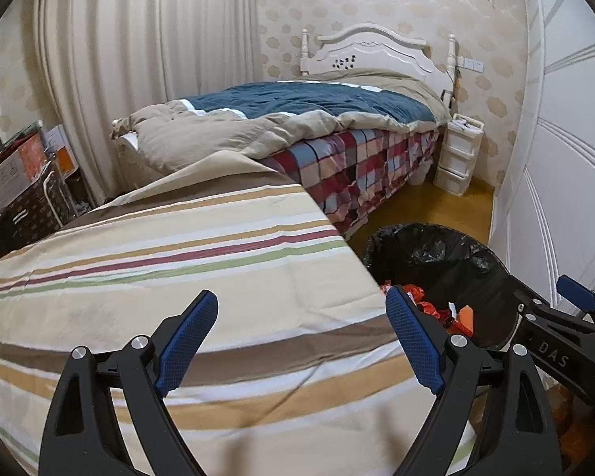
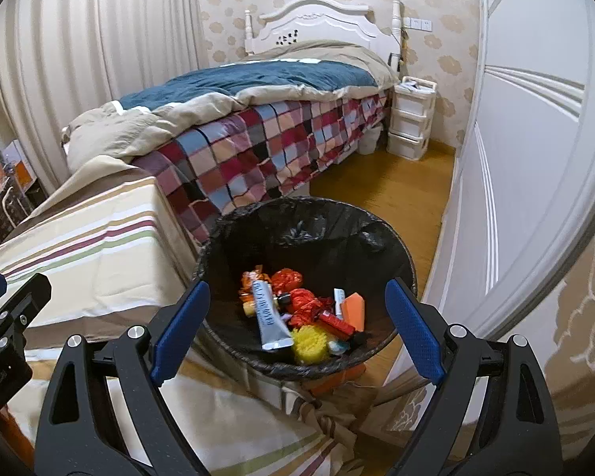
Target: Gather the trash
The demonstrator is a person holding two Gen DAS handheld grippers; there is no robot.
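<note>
We hold the left gripper [image 1: 301, 303] over the striped cloth [image 1: 178, 277] that covers the surface in front of us, and its blue-padded fingers [image 1: 186, 341] stand wide apart with nothing between them. To its right our right gripper [image 2: 297, 293] hangs above the trash bin [image 2: 406, 273], jaws spread just as wide, also empty.

The bin sits on the wooden floor [image 2: 396, 190], hard against the corner of the striped cloth, lined with a black bag [image 2: 297, 222]. Down inside it lies the trash: a silver tube [image 2: 267, 313] lying lengthwise, crumpled red wrappers [image 2: 303, 301] beside it, an orange block [image 2: 355, 309] toward the right wall, a yellow scrubby ball [image 2: 309, 341] at the near side, and a small white tube [image 2: 338, 297] next to the orange block. From the left wrist view we catch only a sliver of that red and orange pile past the right finger.

Beyond the bin stands a bed [image 2: 258, 146] with a plaid sheet, a blue and tan quilt [image 2: 258, 75] and a white headboard [image 2: 317, 23]. A white drawer unit [image 2: 410, 119] stands beside it near the wardrobe doors [image 2: 535, 158].
</note>
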